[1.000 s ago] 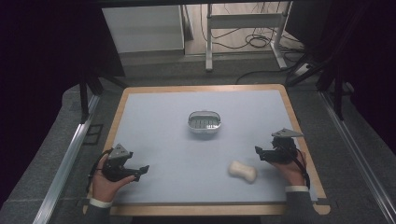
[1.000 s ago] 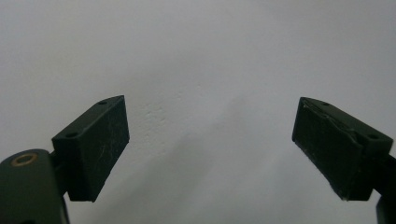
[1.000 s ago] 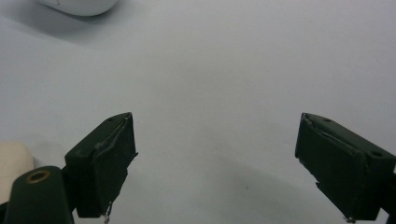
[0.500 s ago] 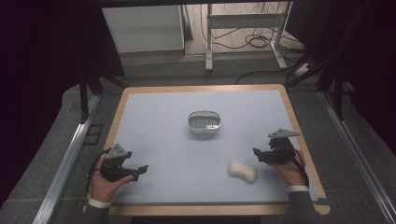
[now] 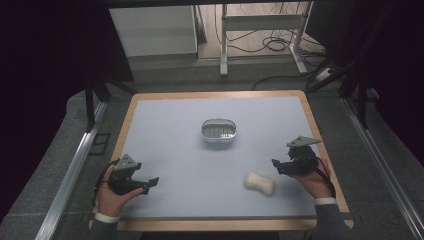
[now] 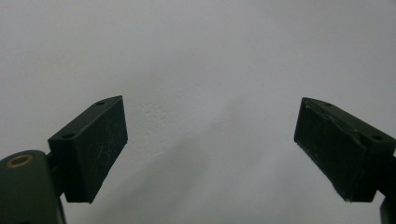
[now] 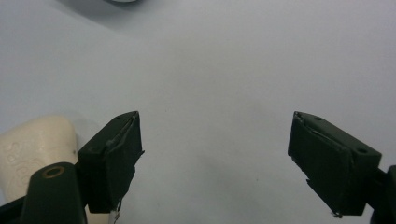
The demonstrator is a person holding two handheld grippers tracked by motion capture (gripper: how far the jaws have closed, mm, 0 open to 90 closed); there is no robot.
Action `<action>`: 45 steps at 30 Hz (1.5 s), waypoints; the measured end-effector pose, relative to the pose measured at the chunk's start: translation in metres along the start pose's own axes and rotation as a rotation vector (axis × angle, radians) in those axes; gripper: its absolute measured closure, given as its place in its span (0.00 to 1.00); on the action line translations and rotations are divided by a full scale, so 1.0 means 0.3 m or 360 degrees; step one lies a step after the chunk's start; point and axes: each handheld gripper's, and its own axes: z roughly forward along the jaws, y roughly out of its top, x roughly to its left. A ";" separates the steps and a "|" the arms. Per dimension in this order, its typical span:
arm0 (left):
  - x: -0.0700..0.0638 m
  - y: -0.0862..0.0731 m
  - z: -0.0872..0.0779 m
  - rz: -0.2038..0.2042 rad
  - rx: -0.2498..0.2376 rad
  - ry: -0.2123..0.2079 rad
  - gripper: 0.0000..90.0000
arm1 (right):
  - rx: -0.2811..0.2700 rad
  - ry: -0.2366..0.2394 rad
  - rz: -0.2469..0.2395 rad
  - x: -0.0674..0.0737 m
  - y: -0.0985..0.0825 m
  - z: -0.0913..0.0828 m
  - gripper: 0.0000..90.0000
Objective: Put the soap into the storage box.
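Both jaw pairs wide apart, nothing held — left hand-held gripper (image 5: 149, 183) near counter (image 5: 170, 130) front-left, right hand-held gripper (image 5: 276, 165) just beside cream soap bar (image 5: 260, 184); soap dish (image 5: 219, 131) mid-counter

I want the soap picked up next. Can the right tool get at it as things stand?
Probably yes: the right tool is open and beside the soap, with bare mat between them and nothing on top of it.
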 end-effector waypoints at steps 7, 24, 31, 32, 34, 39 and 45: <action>-0.001 0.000 0.004 0.0004 0.0010 -0.0004 0.11 | 0.0029 0.0077 -0.0035 0.012 0.019 -0.011 0.22; -0.005 0.000 0.007 0.0011 0.0017 -0.0009 0.11 | 0.0187 0.0229 -0.0193 0.103 0.077 -0.020 0.24; -0.004 0.000 0.007 0.0022 0.0026 -0.0010 0.11 | 0.0257 0.0279 -0.0256 0.147 0.082 -0.008 0.26; -0.004 0.000 0.009 0.0024 0.0030 -0.0011 0.11 | 0.0273 0.0291 -0.0277 0.154 0.082 -0.004 0.27; -0.005 0.000 0.010 0.0027 0.0031 -0.0010 0.11 | 0.0310 0.0305 -0.0297 0.167 0.082 0.003 0.27; -0.004 -0.001 0.007 0.0016 0.0025 -0.0007 0.11 | 0.0405 0.0346 -0.0359 0.191 0.080 0.027 0.30; -0.004 -0.001 0.007 0.0017 0.0025 -0.0008 0.11 | 0.0472 0.0401 -0.0401 0.215 0.078 0.051 0.33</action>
